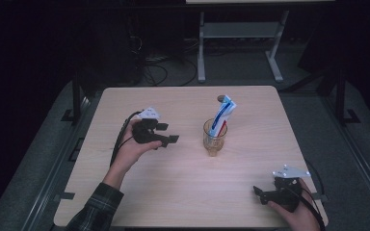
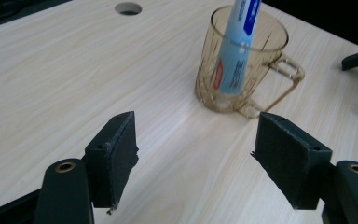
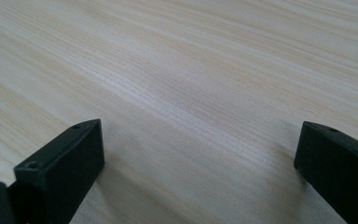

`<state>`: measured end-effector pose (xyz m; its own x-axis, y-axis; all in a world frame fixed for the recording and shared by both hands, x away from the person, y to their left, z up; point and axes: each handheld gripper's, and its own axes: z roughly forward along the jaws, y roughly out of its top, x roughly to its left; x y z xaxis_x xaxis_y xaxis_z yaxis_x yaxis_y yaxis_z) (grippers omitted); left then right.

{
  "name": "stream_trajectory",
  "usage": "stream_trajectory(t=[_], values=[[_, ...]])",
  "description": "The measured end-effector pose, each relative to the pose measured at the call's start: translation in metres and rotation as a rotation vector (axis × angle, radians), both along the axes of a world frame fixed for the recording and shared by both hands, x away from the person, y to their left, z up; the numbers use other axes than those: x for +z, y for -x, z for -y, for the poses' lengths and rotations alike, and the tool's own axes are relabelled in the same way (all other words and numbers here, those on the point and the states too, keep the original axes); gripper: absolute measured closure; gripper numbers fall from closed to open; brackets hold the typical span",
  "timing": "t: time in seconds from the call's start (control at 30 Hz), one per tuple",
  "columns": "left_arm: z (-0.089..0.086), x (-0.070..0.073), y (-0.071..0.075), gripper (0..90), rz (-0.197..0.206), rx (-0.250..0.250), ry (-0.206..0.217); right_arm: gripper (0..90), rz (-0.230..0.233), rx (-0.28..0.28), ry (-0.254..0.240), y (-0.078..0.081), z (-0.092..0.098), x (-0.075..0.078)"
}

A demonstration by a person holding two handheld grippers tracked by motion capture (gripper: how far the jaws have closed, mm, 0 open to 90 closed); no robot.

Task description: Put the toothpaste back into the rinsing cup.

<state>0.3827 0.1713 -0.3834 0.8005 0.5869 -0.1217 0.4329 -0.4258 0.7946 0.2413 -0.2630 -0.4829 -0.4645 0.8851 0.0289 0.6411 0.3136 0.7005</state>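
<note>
High view: table, light wood. Glass mug stands near the middle, somewhat toward the right edge; toothpaste tube stands inside it, leaning toward the far right corner. Left tongs hover left of the mug, apart from it, released, nothing between the jaws. Right tongs sit by the near right corner, well apart from the mug.

Left gripper view: left tongs spread wide over bare wood; mug beyond them, handle toward the right jaw; tube upright inside. Round hole near the far edge.

Right gripper view: right tongs released, jaws wide, bare table between.
</note>
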Motion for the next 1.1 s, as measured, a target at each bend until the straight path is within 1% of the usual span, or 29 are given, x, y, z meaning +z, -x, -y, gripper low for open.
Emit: stream_trajectory(t=[0.33, 0.4, 0.43, 0.53, 0.63, 0.7, 0.8, 0.97, 1.1], values=[[-0.026, -0.013, 0.023, 27.8, -0.031, 0.036, -0.014, 0.9, 0.000, 0.000, 0.000, 0.000, 0.000, 0.000], [-0.030, -0.016, 0.029, 27.6, -0.035, 0.040, -0.020, 0.9, 0.001, 0.000, 0.001, 0.000, 0.000, 0.000], [-0.032, -0.018, 0.032, 27.6, -0.029, 0.041, -0.028, 0.9, 0.001, 0.000, 0.001, 0.000, 0.000, 0.000], [-0.038, -0.023, 0.041, 27.5, -0.035, 0.049, -0.030, 0.9, 0.001, 0.000, 0.001, 0.000, 0.000, 0.000], [-0.044, -0.028, 0.048, 27.5, -0.032, 0.055, -0.050, 0.9, 0.001, -0.001, 0.001, 0.000, 0.000, 0.000], [-0.047, -0.030, 0.053, 27.4, -0.036, 0.062, -0.055, 0.9, 0.001, 0.000, 0.001, 0.000, 0.000, 0.000], [-0.051, -0.034, 0.059, 27.5, -0.028, 0.068, -0.076, 0.9, 0.001, 0.000, 0.001, 0.000, 0.000, 0.000], [-0.058, -0.042, 0.071, 27.5, -0.037, 0.069, -0.092, 0.9, 0.001, 0.000, 0.001, 0.000, 0.000, 0.000], [-0.065, -0.050, 0.081, 27.5, -0.039, 0.076, -0.117, 0.9, 0.001, 0.000, 0.001, 0.000, 0.000, 0.000]])
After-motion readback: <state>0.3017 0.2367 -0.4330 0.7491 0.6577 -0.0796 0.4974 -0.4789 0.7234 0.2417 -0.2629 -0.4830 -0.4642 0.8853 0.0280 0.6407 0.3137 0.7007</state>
